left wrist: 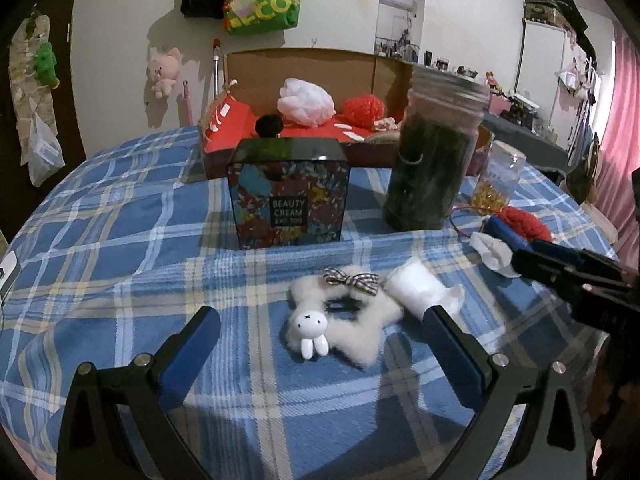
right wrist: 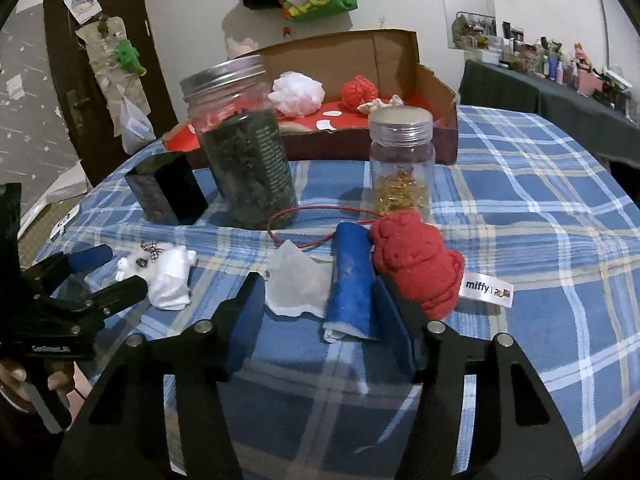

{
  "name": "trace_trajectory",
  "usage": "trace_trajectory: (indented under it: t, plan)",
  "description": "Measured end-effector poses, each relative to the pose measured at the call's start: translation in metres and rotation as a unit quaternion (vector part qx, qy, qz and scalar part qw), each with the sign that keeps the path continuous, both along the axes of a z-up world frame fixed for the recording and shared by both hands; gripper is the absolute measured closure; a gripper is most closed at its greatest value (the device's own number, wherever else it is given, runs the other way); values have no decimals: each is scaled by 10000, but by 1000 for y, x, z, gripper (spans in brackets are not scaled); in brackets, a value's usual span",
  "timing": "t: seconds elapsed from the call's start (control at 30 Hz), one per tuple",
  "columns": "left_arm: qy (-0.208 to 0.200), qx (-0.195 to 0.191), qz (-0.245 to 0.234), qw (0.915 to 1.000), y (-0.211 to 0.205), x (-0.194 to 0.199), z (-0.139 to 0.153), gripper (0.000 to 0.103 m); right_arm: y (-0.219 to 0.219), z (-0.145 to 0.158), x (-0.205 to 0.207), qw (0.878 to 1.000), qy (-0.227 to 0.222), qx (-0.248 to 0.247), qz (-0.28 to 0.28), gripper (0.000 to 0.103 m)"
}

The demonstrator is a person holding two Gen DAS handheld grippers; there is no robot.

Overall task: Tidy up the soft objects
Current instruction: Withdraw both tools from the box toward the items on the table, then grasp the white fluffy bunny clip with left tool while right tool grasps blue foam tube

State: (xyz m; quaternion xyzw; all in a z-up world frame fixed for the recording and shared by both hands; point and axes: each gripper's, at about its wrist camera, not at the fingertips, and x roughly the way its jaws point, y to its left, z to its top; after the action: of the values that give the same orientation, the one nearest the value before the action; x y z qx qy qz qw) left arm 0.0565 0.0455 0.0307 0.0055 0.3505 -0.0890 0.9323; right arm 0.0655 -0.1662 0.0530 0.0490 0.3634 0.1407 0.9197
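A white fluffy star with a small bunny figure and a checked bow point(left wrist: 340, 322) lies on the blue plaid cloth between the fingers of my open left gripper point(left wrist: 320, 338). A white soft roll point(left wrist: 416, 290) lies beside it. In the right wrist view my open right gripper point(right wrist: 316, 300) straddles a blue felt roll point(right wrist: 350, 276) and a white pouch point(right wrist: 294, 276). A red knitted plush point(right wrist: 416, 260) with a "miffy" tag rests against the right finger. The cardboard box point(right wrist: 400, 52) behind holds a white puff point(right wrist: 298, 92) and a red knitted ball point(right wrist: 358, 90).
A floral "BEAUTY CREAM" tin point(left wrist: 288, 196), a tall jar of dark leaves point(left wrist: 436, 152) and a small jar of gold clips point(right wrist: 402, 160) stand between the grippers and the box. A red cord point(right wrist: 288, 220) loops on the cloth. The table edge curves at left and right.
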Motion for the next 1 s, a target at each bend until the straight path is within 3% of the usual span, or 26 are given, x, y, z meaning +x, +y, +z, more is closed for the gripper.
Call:
trace_trajectory:
  t: [0.13, 0.37, 0.47, 0.5, 0.53, 1.0]
  plan:
    - [125, 128, -9, 9998, -1, 7, -4, 0, -5, -1, 4, 9999, 106, -64, -115, 60]
    - [245, 301, -72, 9992, -4, 13, -6, 4, -20, -9, 8, 9990, 292, 110, -304, 60]
    - [271, 296, -164, 9991, -6, 16, -6, 19, -22, -9, 10, 9988, 298, 260, -286, 64]
    - [285, 270, -221, 9990, -7, 17, -6, 32, -23, -9, 10, 9987, 285, 317, -271, 78]
    - [288, 257, -259, 9989, -8, 18, -6, 42, -25, -10, 9, 9984, 290, 414, -241, 80]
    - [-178, -19, -581, 9981, -11, 7, 17, 43, -15, 10, -3, 9987, -49, 502, 38, 81]
